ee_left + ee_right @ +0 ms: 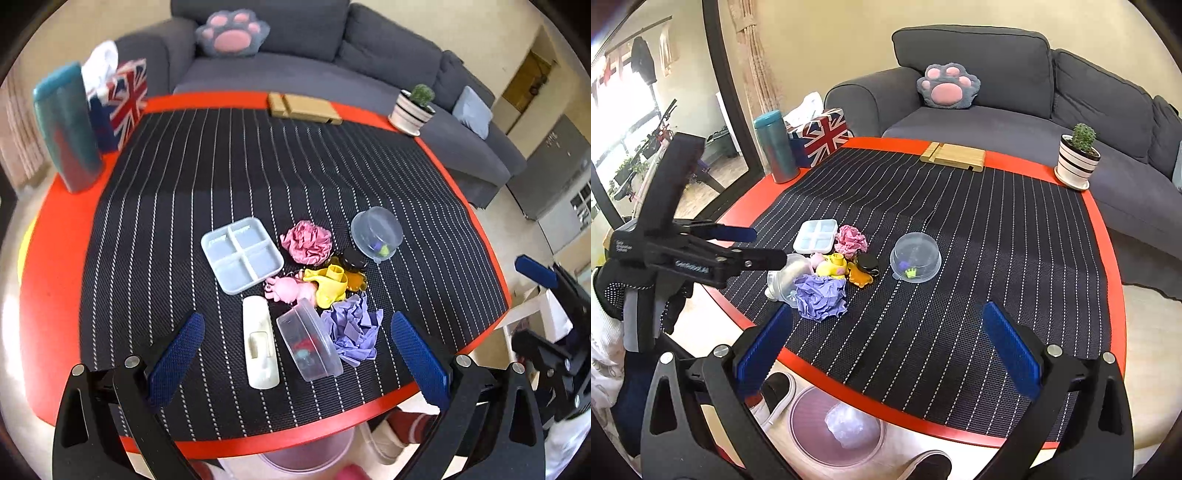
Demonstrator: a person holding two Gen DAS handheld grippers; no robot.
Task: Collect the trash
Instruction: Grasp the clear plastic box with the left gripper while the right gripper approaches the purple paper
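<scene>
A crumpled purple paper (354,332) (822,295) lies near the table's front edge. A crumpled pink paper (306,242) (851,238) sits further in. My left gripper (295,319) hangs open above a clear tub on its side (308,339) and a white plastic piece (258,341), holding nothing. In the right wrist view the left gripper (757,245) hovers over the table's left edge. My right gripper (886,312) is open and empty, right of the purple paper. A pink bin (836,424) with a pale wad inside stands on the floor under the table's edge.
A white divided tray (242,254), a round clear container (376,232), yellow (328,284) and pink toys (286,290) crowd the papers. A teal bottle (775,147), flag tissue box (820,138), wooden stand (955,155) and cactus pot (1076,162) line the far edge. Shoes (777,391) stand beside the bin.
</scene>
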